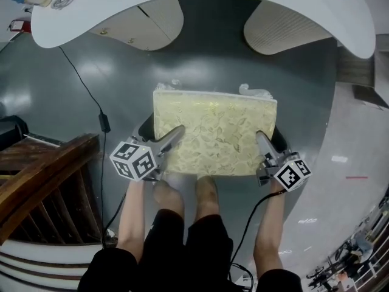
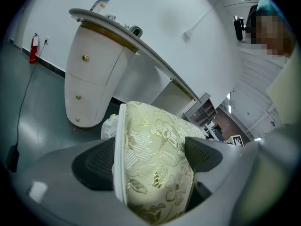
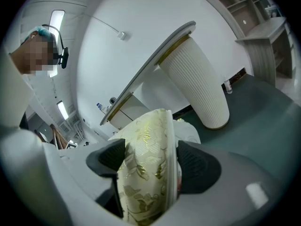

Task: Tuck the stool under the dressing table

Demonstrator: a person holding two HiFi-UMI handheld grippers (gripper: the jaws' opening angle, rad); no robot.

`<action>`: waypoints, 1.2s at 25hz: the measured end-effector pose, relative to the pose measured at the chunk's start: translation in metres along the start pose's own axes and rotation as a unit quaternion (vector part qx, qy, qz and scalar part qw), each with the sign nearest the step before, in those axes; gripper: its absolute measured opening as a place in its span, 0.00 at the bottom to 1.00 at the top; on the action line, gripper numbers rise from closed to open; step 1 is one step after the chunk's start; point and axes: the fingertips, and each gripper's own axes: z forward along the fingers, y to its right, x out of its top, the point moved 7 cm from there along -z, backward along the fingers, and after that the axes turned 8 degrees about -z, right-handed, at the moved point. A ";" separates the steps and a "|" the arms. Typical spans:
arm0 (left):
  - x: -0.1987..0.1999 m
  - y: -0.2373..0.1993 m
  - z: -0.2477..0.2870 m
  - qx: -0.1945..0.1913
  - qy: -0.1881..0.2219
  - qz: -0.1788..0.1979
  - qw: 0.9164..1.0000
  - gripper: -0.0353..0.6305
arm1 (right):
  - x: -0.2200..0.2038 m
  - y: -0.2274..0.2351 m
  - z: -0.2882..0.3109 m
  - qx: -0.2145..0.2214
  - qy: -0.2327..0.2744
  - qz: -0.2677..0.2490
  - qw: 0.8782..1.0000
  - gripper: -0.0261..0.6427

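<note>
The stool [image 1: 214, 132] has a cream seat with a gold leaf pattern and white carved legs; it stands on the grey floor in front of me. My left gripper [image 1: 172, 140] is shut on the seat's left edge [image 2: 150, 164]. My right gripper [image 1: 262, 143] is shut on the seat's right edge [image 3: 148, 173]. The white dressing table [image 1: 200, 5] curves across the top of the head view, with a drawer pedestal [image 1: 140, 23] on the left and a ribbed pedestal [image 1: 285, 26] on the right. A gap of floor lies between the stool and the table.
A dark wooden piece of furniture [image 1: 42, 181] stands at my left. A black cable [image 1: 97, 111] runs across the floor left of the stool. A water bottle [image 2: 101, 1] and small items sit on the table top. A red extinguisher [image 2: 33, 48] stands by the wall.
</note>
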 end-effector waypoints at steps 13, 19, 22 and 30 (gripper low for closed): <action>0.003 0.004 -0.001 0.008 -0.003 0.007 1.000 0.77 | -0.001 0.002 0.000 0.004 0.007 0.009 1.000 0.57; 0.002 0.005 -0.004 0.017 0.000 0.005 1.000 0.77 | -0.002 0.003 0.002 0.009 0.001 0.011 1.000 0.57; 0.002 0.005 -0.003 0.013 0.003 0.006 1.000 0.77 | -0.001 0.003 0.001 0.009 0.004 0.008 1.000 0.57; 0.001 0.003 -0.003 0.011 0.010 0.005 1.000 0.77 | 0.000 0.002 0.001 0.006 0.005 0.003 1.000 0.57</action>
